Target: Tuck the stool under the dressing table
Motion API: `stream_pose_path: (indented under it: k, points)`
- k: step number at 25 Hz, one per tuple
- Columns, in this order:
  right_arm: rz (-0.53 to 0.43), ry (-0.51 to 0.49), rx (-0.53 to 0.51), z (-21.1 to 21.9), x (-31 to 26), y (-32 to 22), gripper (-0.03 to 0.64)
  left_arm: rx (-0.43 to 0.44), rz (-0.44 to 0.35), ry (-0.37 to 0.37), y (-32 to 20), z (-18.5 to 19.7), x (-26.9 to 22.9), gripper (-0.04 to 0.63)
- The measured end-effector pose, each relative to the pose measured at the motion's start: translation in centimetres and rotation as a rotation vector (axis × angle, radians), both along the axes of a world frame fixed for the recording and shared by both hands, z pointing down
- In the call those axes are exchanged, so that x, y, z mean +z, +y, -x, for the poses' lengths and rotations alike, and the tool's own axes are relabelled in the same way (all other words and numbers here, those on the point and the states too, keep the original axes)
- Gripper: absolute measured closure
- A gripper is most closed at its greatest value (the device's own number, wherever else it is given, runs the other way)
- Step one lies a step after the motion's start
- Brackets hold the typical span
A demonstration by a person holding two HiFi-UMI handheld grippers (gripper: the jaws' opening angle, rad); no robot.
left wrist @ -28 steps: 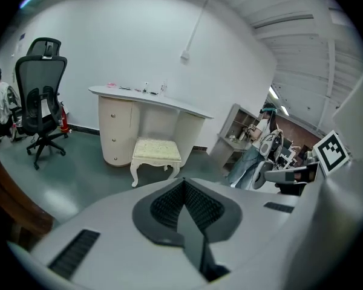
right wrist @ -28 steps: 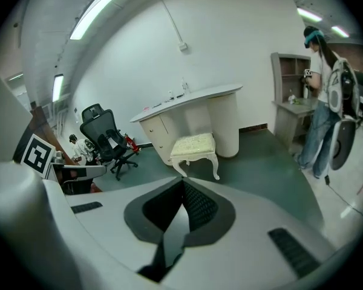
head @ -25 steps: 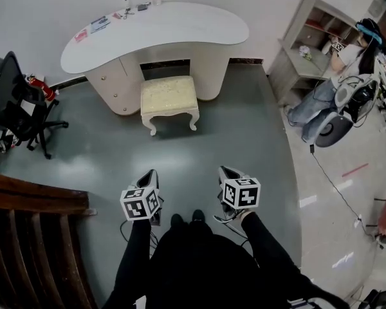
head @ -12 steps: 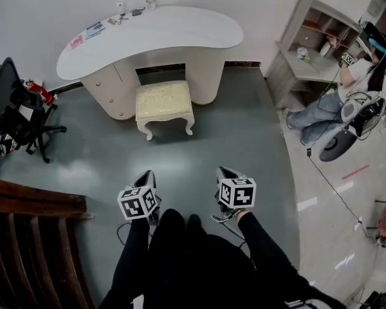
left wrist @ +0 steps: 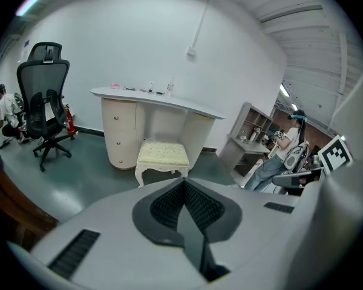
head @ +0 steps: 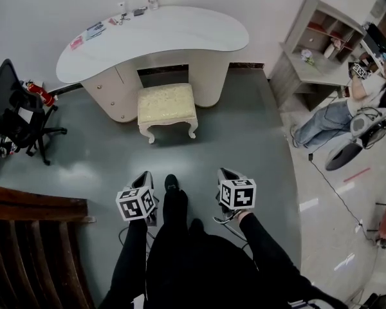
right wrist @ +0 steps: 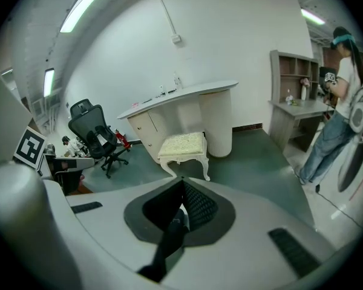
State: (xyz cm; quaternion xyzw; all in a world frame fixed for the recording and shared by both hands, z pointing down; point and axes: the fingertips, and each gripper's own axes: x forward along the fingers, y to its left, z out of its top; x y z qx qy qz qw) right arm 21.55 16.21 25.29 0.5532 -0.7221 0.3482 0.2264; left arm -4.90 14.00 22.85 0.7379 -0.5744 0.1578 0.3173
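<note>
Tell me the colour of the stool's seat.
The stool has a pale cream-yellow, faintly speckled seat; clearest in the head view.

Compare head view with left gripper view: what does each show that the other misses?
Head view only: the left gripper from outside with its marker cube, and the wearer's legs.

Left gripper view only: that gripper's jaws closed together with nothing between them, the ceiling, and a second person far left behind the office chair.

Shared: the dressing table, the stool standing in front of its knee opening, the black office chair, the shelf unit and the person seated beside it.
</note>
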Motion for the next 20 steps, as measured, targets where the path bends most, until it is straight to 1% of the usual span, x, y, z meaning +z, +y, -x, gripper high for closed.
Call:
stream_pose_path:
  k: [4,8,12,15,20]
  points:
    - [0.022,0.007,-0.010,1.3,1.2,-2.7,0.612,-0.007,0.008,0.000,-3.1,1.4,1.0,0.588]
    - [0.039,0.016,-0.010,2.6,2.1,-6.4,0.612,-0.018,-0.014,-0.011,-7.4,3.1,1.9,0.588]
    - [0.093,0.018,-0.019,4.5,4.3,-10.8,0.612,-0.007,-0.015,0.001,-12.4,4.5,3.2,0.588]
    - [0.145,0.030,-0.032,6.5,6.7,-13.7,0.612,-0.003,0.014,0.004,-15.9,6.3,4.9,0.588]
    - [0.210,0.057,-0.018,10.5,9.3,-20.1,0.612,0.016,0.087,0.010,-22.3,9.9,8.7,0.588]
